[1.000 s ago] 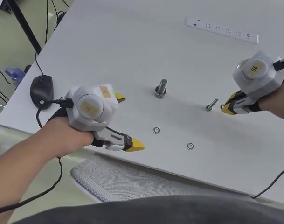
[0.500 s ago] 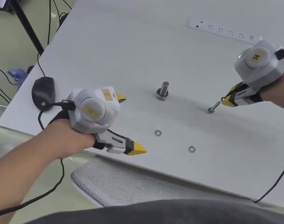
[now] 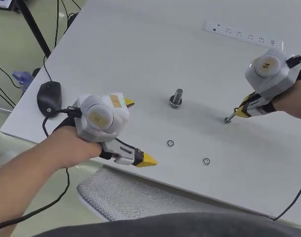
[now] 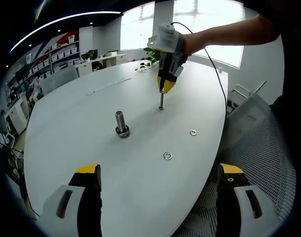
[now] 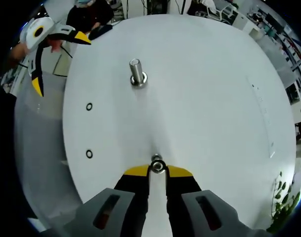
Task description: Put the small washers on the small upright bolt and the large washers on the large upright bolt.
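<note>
In the head view the left gripper sits at the lower left of the frame, over the near edge of the white table. Its yellow-tipped fingers are spread wide and hold nothing. The right gripper is at the right edge, and its fingers are clamped on the small bolt. The left gripper view shows that bolt close to upright, with its lower end at the table surface.

The large bolt stands upright near the middle of the frame and is wider at its base. Whether a washer already lies there cannot be told. Two washers lie flat on the table below it, apart from each other. One washer is lower centre, and the other washer is further right and lower, with neither touching a bolt.

A white power strip lies at the upper right. A black mouse rests on the table's left edge, and a grey mesh chair shows along the bottom.
</note>
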`<state>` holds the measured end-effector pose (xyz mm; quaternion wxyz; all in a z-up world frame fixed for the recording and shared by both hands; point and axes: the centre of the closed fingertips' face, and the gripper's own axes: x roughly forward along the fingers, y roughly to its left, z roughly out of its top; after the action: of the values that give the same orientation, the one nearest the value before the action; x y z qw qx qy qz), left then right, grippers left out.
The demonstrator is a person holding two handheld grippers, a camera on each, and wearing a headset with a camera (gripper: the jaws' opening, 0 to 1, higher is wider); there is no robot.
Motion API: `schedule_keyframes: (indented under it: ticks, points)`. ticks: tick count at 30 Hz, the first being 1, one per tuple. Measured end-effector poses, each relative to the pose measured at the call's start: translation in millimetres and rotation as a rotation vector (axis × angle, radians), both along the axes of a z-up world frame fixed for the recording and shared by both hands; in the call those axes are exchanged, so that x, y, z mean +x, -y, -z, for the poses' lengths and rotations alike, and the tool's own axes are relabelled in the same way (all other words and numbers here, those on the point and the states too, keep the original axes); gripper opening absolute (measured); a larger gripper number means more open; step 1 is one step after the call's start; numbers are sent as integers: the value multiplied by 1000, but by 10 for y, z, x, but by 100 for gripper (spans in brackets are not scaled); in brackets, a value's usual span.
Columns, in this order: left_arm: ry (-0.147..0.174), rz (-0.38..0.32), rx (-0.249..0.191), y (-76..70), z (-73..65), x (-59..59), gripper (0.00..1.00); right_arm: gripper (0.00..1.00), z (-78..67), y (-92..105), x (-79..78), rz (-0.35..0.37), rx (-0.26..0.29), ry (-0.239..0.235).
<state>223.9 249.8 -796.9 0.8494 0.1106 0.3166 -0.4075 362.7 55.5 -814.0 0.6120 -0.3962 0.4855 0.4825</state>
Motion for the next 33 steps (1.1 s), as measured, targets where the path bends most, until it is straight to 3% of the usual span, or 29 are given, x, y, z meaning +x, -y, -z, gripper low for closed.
schedule_keyframes:
  ticks: [12,33]
  points:
    - [-8,-11,-6,-29,28,26,94,12,136,9,-7,-14,-25,-12]
    - [-24,-11,-9,1,36,-27,92,12,398,-17,-48,-41,-42,-24]
